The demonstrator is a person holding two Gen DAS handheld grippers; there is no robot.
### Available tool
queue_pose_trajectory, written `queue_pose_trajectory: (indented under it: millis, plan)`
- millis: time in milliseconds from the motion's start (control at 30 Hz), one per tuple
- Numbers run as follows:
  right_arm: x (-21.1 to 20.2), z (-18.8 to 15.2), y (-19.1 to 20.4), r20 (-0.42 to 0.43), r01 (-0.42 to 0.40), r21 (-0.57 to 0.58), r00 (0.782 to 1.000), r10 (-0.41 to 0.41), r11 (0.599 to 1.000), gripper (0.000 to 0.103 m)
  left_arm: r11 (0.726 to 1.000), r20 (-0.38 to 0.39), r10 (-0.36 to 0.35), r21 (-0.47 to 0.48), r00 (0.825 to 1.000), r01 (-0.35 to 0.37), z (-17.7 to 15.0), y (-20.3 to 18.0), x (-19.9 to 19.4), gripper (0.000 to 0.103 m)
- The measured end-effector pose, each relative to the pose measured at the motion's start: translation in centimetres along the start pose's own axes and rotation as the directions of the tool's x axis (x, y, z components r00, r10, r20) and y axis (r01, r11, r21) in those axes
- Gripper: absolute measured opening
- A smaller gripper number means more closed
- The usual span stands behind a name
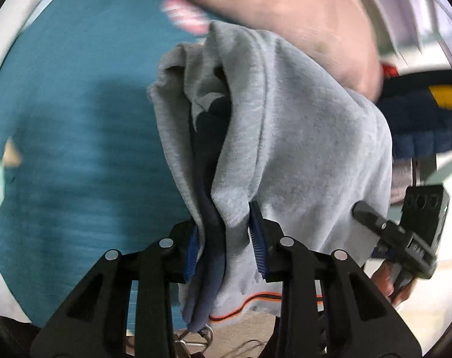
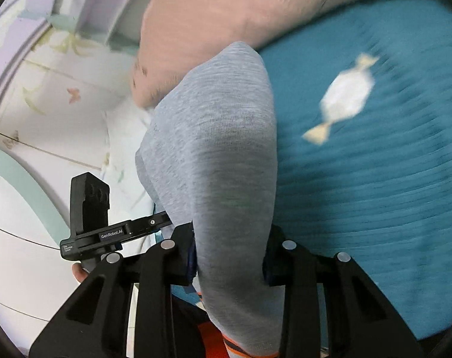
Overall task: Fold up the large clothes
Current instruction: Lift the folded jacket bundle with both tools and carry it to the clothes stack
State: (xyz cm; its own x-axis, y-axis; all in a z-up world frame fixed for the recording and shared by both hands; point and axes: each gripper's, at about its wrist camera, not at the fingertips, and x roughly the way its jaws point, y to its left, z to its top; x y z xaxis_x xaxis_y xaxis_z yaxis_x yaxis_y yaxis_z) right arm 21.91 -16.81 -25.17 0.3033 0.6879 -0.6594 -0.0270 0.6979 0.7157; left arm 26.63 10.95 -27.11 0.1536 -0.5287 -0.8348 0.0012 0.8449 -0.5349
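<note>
Grey garment (image 1: 285, 137) with navy lining and orange-striped trim is hanging bunched between 2 grippers, above a teal bedspread (image 1: 77, 119). Left gripper (image 1: 226, 250) is clamping its folds; right gripper (image 2: 229, 253) is pinching another grey section (image 2: 220, 164). Pink pillow (image 2: 214, 24) is lying behind.

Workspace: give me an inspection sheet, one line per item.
Surface: teal cloth with pale candy prints, blurred by motion.
Job's things: grey garment with navy lining and an orange-trimmed hem, bunched and hanging between both tools.
Clutter: pink fabric at the top; a navy and yellow item at the right edge of the left wrist view.
Grippers: left tool shut on the garment; right tool shut on the garment.
Cables: nothing seen.
Surroundings: pale sheet with butterfly and leaf prints; white and lilac frame behind it.
</note>
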Motion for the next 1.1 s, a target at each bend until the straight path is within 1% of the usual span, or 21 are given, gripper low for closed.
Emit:
queue_pose_trajectory:
  millis: [100, 167, 233, 267, 333, 433, 500, 600, 633, 667, 700, 733, 767, 800, 833, 867, 900, 967, 1000, 1067, 1100]
  plan:
    - [-7.6, 1.1, -2.2, 0.078, 0.012, 0.019, 0.997, -0.014, 1.000, 0.030, 0.993, -0.003, -0.024, 0.118, 1.000, 0.024, 0.3, -8.9, 0.5, 0.030]
    - [-12.7, 1.5, -4.0, 0.126, 0.030, 0.041, 0.991, -0.035, 0.999, 0.030, 0.983, -0.014, -0.051, 0.175, 0.999, 0.052, 0.2, -13.7, 1.0, 0.030]
    - [-17.2, 1.7, -5.8, 0.165, 0.055, 0.055, 0.984, -0.063, 0.997, 0.030, 0.968, -0.039, -0.071, 0.237, 0.997, 0.078, 0.7, -19.9, 3.0, 0.030]
    - [-20.1, 1.9, -6.9, 0.187, 0.077, 0.065, 0.978, -0.088, 0.995, 0.030, 0.963, -0.048, -0.077, 0.254, 0.996, 0.087, 0.8, -21.7, 3.8, 0.030]
    - [-24.5, 2.2, -8.7, 0.217, 0.118, 0.086, 0.967, -0.134, 0.989, 0.030, 0.949, -0.085, -0.095, 0.294, 0.992, 0.116, 0.7, -26.9, 6.2, 0.030]
    - [-30.7, 2.5, -11.5, 0.254, 0.201, 0.117, 0.941, -0.225, 0.972, 0.030, 0.909, -0.166, -0.118, 0.378, 0.979, 0.174, 0.4, -35.1, 10.3, 0.030]
    - [-33.7, 2.9, -13.4, 0.264, 0.244, 0.145, 0.924, -0.276, 0.959, 0.030, 0.887, -0.202, -0.120, 0.418, 0.972, 0.196, 0.1, -39.1, 12.8, 0.030]
    - [-36.9, 4.2, -17.1, 0.259, 0.294, 0.183, 0.906, -0.335, 0.938, 0.031, 0.869, -0.227, -0.109, 0.451, 0.968, 0.203, -0.9, -43.1, 16.6, 0.031]
    - [-37.5, 4.8, -18.7, 0.255, 0.320, 0.187, 0.897, -0.360, 0.929, 0.032, 0.864, -0.202, -0.074, 0.476, 0.977, 0.163, -1.0, -44.5, 18.8, 0.031]
    - [-37.8, 5.0, -20.3, 0.252, 0.334, 0.201, 0.891, -0.378, 0.921, 0.036, 0.861, -0.151, -0.015, 0.501, 0.988, 0.090, -1.1, -45.3, 20.6, 0.032]
    - [-37.5, 5.5, -22.7, 0.234, 0.364, 0.243, 0.877, -0.419, 0.899, 0.039, 0.850, -0.057, 0.099, 0.525, 0.993, -0.055, -1.4, -46.1, 22.5, 0.033]
    - [-36.6, 5.8, -25.2, 0.198, 0.429, 0.292, 0.847, -0.493, 0.855, 0.043, 0.818, 0.043, 0.211, 0.539, 0.976, -0.201, -1.5, -46.7, 23.8, 0.034]
    - [-35.1, 5.8, -27.4, 0.143, 0.517, 0.324, 0.801, -0.582, 0.792, 0.044, 0.761, 0.146, 0.308, 0.555, 0.940, -0.335, -2.5, -47.6, 24.9, 0.033]
    - [-34.5, 5.8, -28.9, 0.097, 0.590, 0.337, 0.753, -0.650, 0.734, 0.044, 0.723, 0.195, 0.338, 0.573, 0.921, -0.387, -3.2, -48.2, 25.6, 0.033]
    - [-33.5, 5.5, -30.0, 0.058, 0.665, 0.339, 0.691, -0.720, 0.665, 0.044, 0.716, 0.197, 0.332, 0.584, 0.923, -0.382, -3.7, -48.5, 25.8, 0.033]
    - [-33.4, 4.9, -30.6, 0.070, 0.677, 0.336, 0.675, -0.734, 0.655, 0.049, 0.717, 0.190, 0.309, 0.597, 0.932, -0.359, -4.6, -48.6, 25.3, 0.035]
    - [-33.7, 4.3, -30.4, 0.120, 0.653, 0.346, 0.682, -0.722, 0.674, 0.050, 0.713, 0.202, 0.291, 0.606, 0.935, -0.353, -5.2, -49.0, 24.9, 0.049]
    - [-34.9, 3.0, -29.9, 0.183, 0.580, 0.373, 0.719, -0.670, 0.724, 0.051, 0.694, 0.272, 0.272, 0.609, 0.923, -0.384, -5.9, -49.4, 23.2, 0.070]
    - [-35.9, 2.1, -29.0, 0.237, 0.547, 0.380, 0.722, -0.650, 0.746, 0.051, 0.687, 0.303, 0.252, 0.613, 0.919, -0.390, -5.9, -49.9, 22.8, 0.070]
    - [-37.6, 1.9, -27.6, 0.292, 0.558, 0.354, 0.697, -0.655, 0.751, 0.051, 0.673, 0.317, 0.207, 0.640, 0.925, -0.370, -6.6, -50.8, 22.3, 0.070]
    - [-38.2, 1.3, -26.4, 0.317, 0.559, 0.331, 0.693, -0.648, 0.760, 0.051, 0.664, 0.306, 0.183, 0.662, 0.934, -0.347, -7.2, -51.3, 21.9, 0.068]
